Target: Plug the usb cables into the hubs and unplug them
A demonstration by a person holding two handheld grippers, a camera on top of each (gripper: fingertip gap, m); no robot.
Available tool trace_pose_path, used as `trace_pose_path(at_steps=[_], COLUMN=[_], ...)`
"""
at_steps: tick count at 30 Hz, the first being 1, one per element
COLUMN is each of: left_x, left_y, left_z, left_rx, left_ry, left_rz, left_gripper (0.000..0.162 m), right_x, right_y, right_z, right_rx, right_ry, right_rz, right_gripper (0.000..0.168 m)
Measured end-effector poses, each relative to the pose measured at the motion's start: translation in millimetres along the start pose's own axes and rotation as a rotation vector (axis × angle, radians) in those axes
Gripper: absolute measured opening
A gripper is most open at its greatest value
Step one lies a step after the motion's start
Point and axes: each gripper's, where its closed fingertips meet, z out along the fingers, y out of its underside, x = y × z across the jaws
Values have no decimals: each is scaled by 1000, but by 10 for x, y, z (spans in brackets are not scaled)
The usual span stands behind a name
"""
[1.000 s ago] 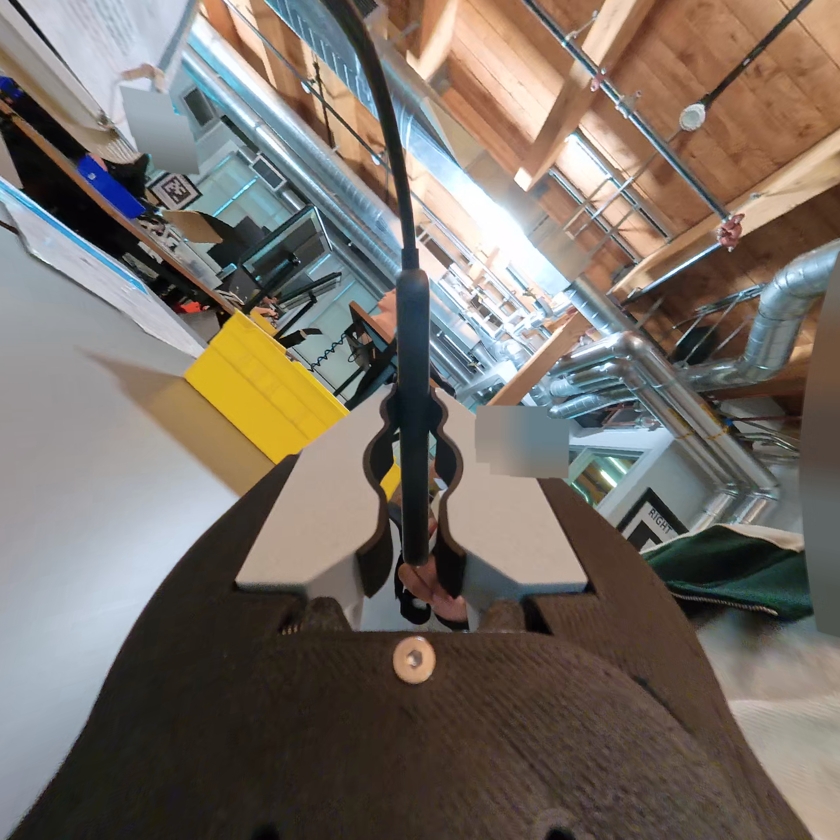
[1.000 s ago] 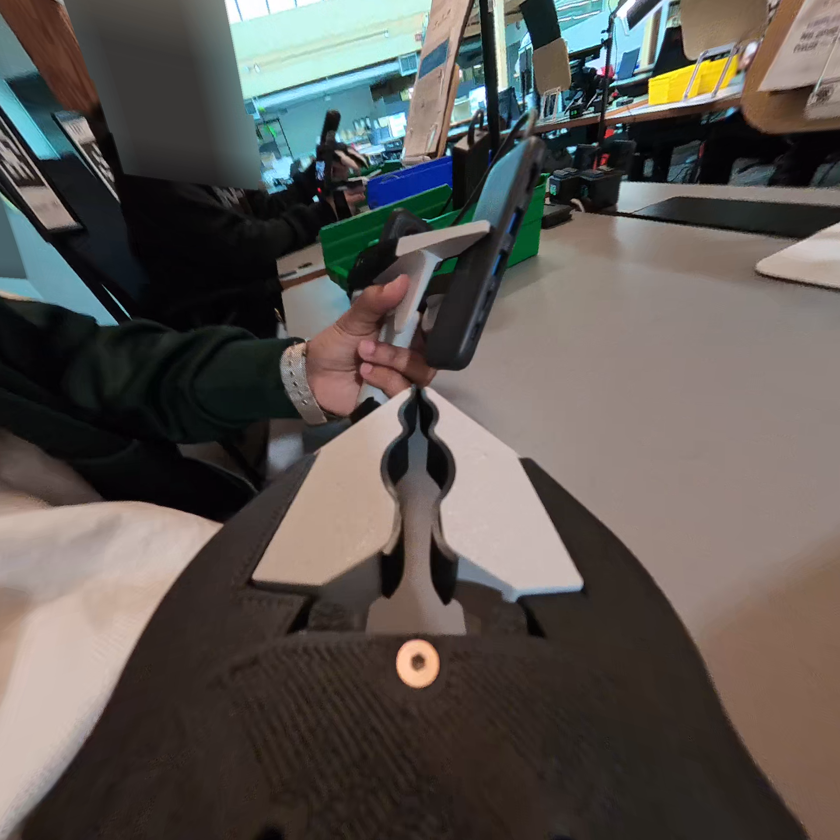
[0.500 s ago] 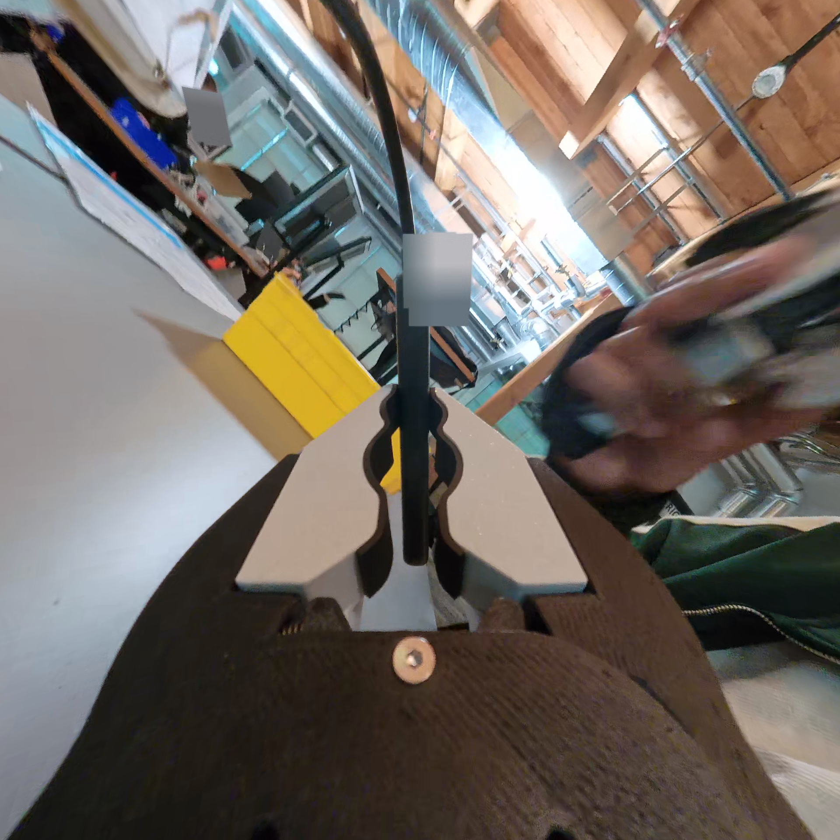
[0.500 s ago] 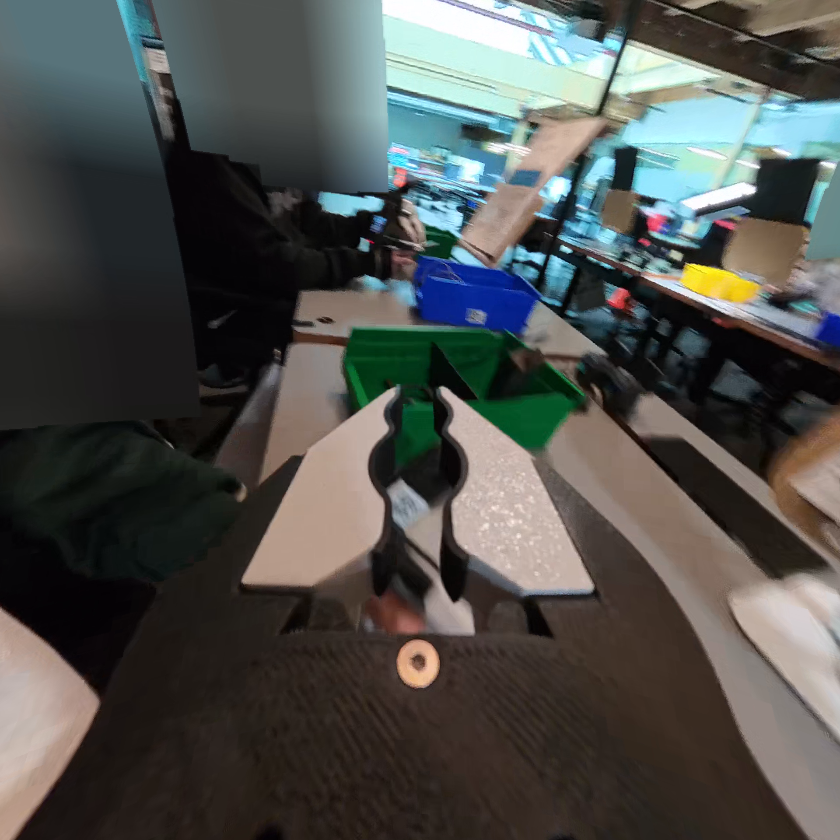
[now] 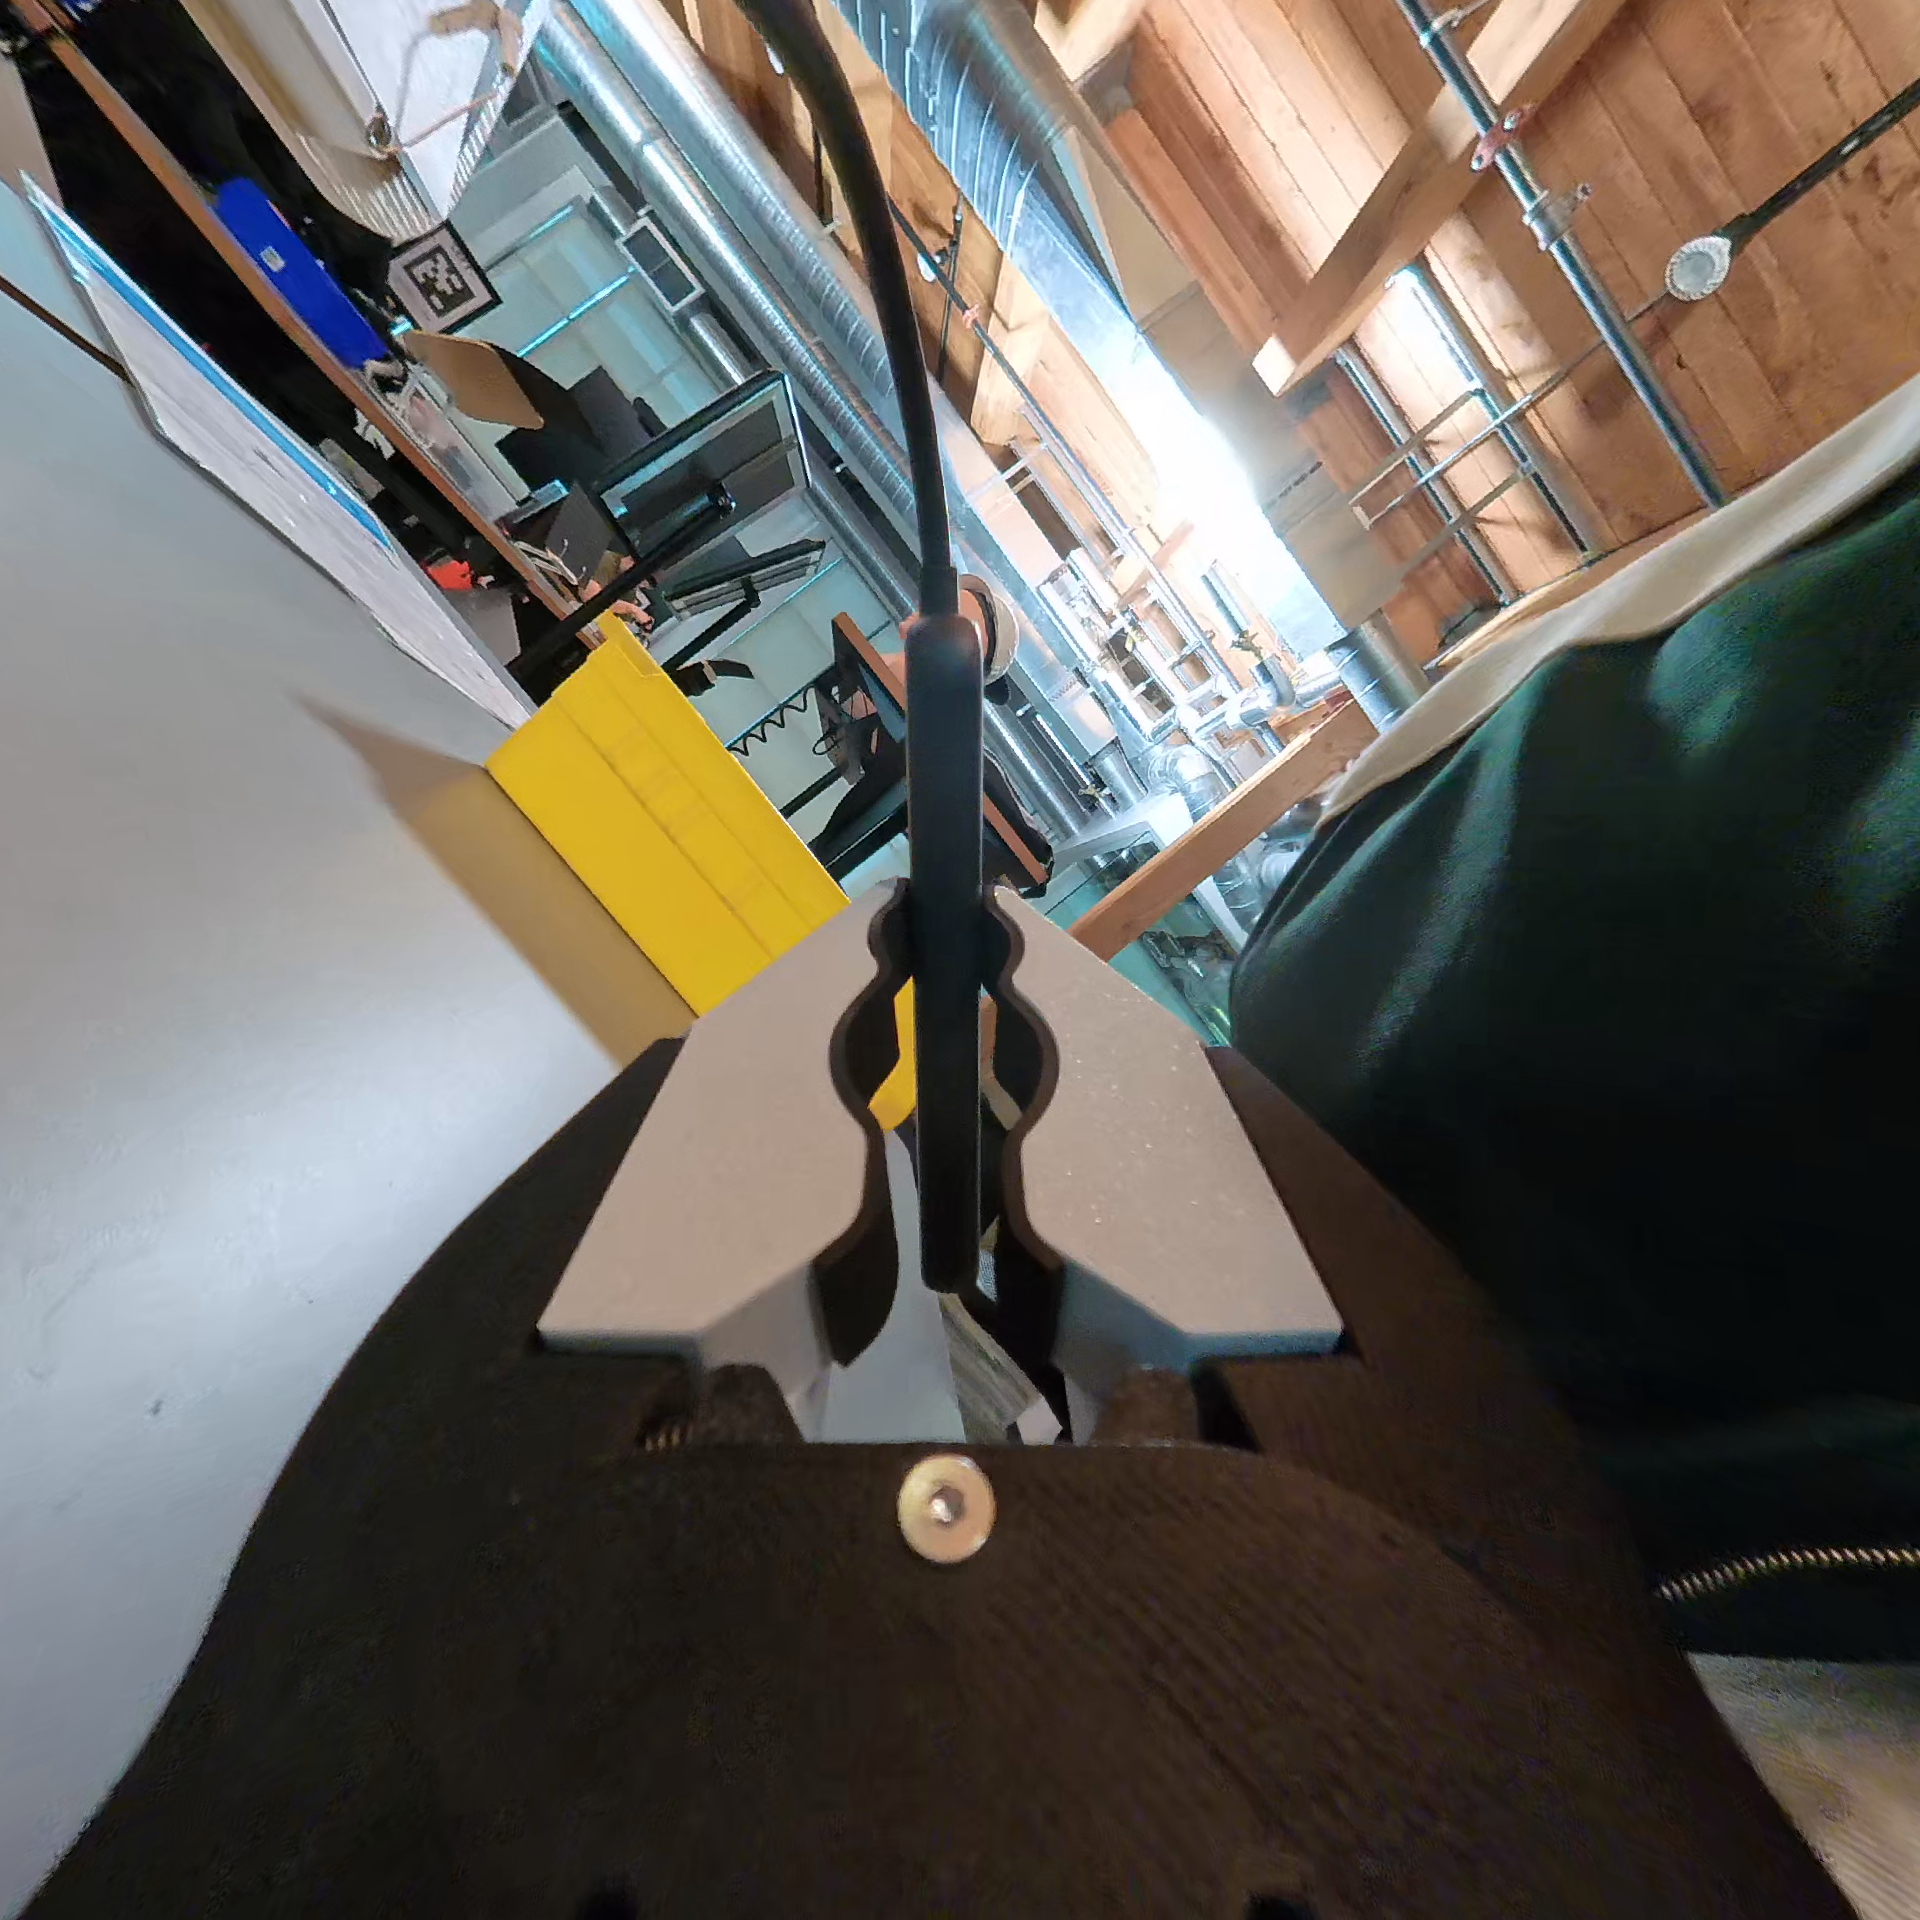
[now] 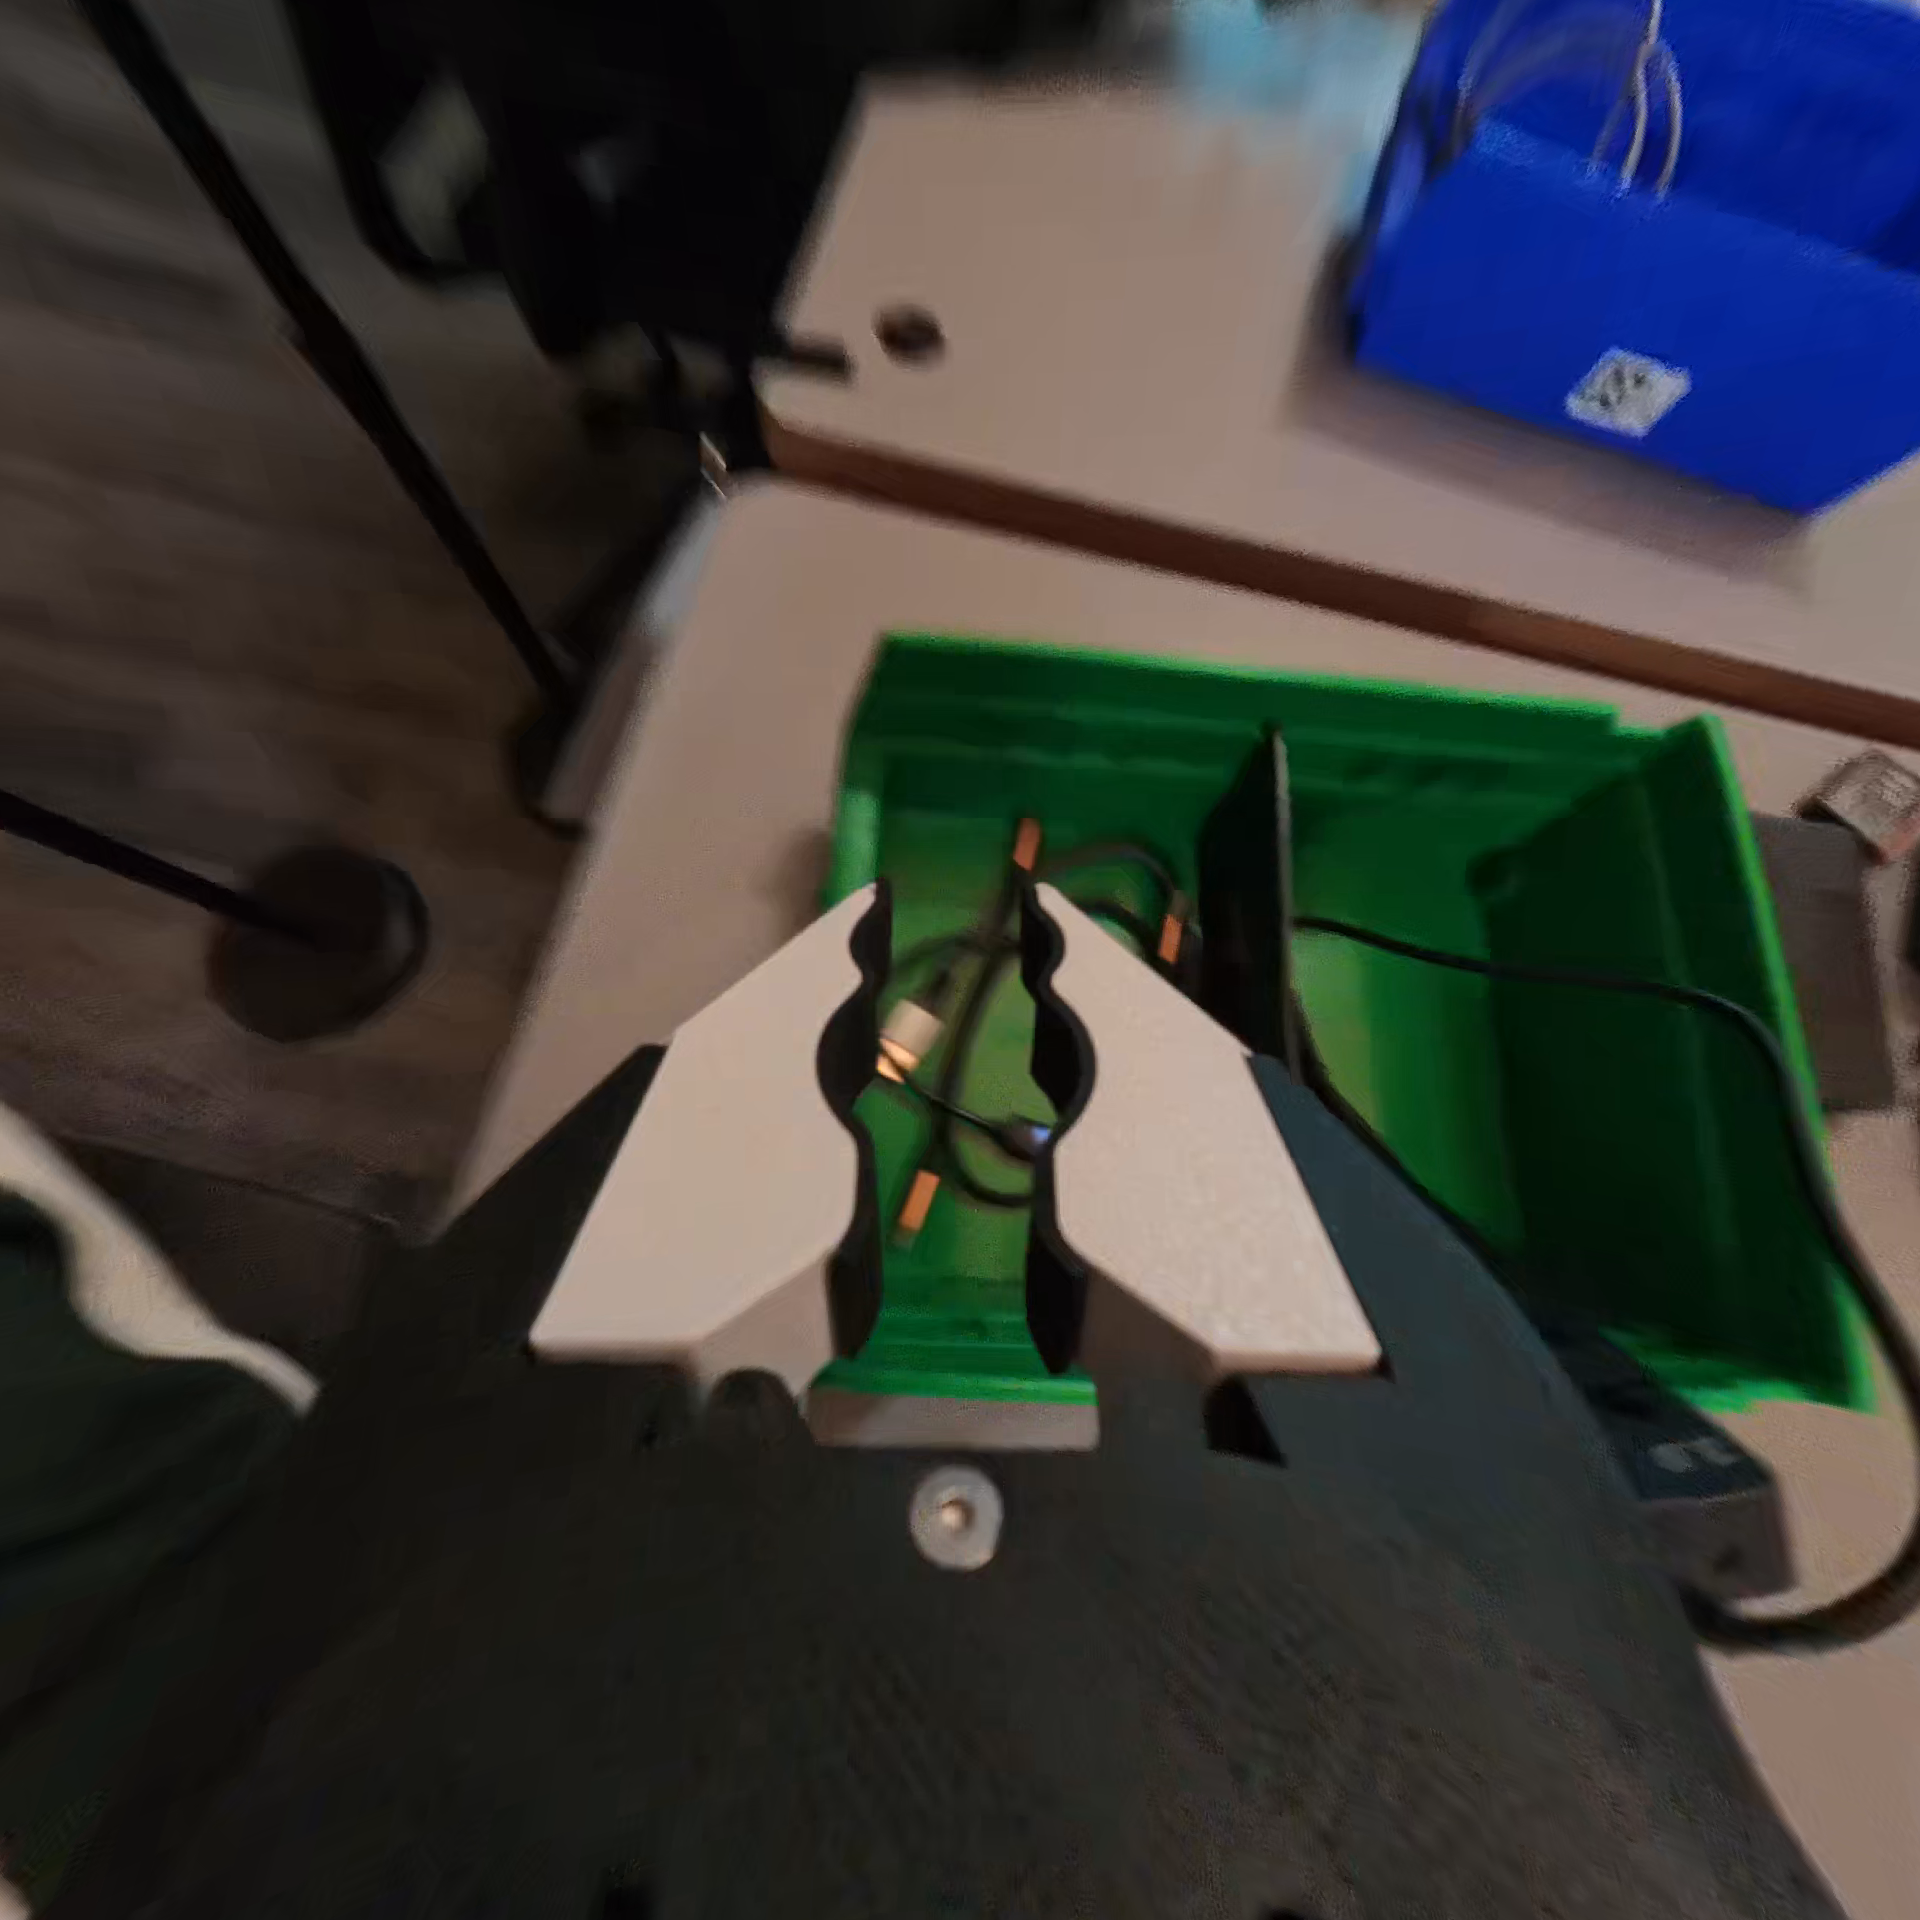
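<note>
My left gripper (image 5: pixel 945 904) is shut on a dark flat hub (image 5: pixel 943 935), held edge-on and tilted up toward the ceiling; its black cord (image 5: pixel 894 312) arcs up out of frame. My right gripper (image 6: pixel 951 904) is open and empty, hovering above a green bin (image 6: pixel 1558 1039) on the table. In the bin's left compartment lie thin black usb cables (image 6: pixel 966 1039) with orange bands and a silver plug (image 6: pixel 912 1029). A black divider (image 6: pixel 1247 914) splits the bin. The right view is blurred.
A yellow bin (image 5: pixel 665 821) stands on the grey table (image 5: pixel 208 935) ahead of the left gripper. A green sleeve (image 5: pixel 1610 987) fills the right of that view. A blue bin (image 6: pixel 1662 260) sits on the far table. A dark box (image 6: pixel 1704 1486) with a cord lies right of the green bin.
My right gripper has swung away from the left gripper and hub, opened, and now points down over the green bin. My left gripper has kept its grip on the hub with a slight tilt.
</note>
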Motion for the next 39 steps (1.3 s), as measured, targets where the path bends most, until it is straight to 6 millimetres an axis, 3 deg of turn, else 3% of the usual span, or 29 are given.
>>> trace_pose_path(at_steps=[3,5,12,17,21,24,27,30,33,35,39], left_x=[11,16,-11,-11,-26,-29,-36,-57,-67,-68,-72], left_y=[27,42,83,33,-3,-18,-37,-66,-84,-88,-76], left_z=[19,31,57,33,20,12,4,-10,-19,-20,-14], left_rx=[-9,-16,-48,-39,-21,-18,-15,-3,9,14,11], left_ry=[6,8,-17,-25,-26,-25,-25,-27,-25,-26,-28], left_rz=[-7,-5,32,53,43,37,32,18,0,0,-1], left_gripper=[8,8,8,8,8,8,8,8,8,8,8], right_x=[283,364,536,720,759,756,681,544,402,289,163], right_y=[303,446,696,790,946,877,583,151,-302,-500,-515], right_z=[430,648,1136,1286,1351,1350,1163,739,87,-425,-1334], right_rx=[-211,-311,-531,-596,-654,-604,-462,-242,53,242,418], right_ry=[116,139,204,284,283,278,256,221,233,279,442], right_rz=[-114,-152,-105,-120,-105,-105,-103,-129,-260,-375,-536], right_gripper=[21,20,15,17,15,6,6,6,5,6,6])
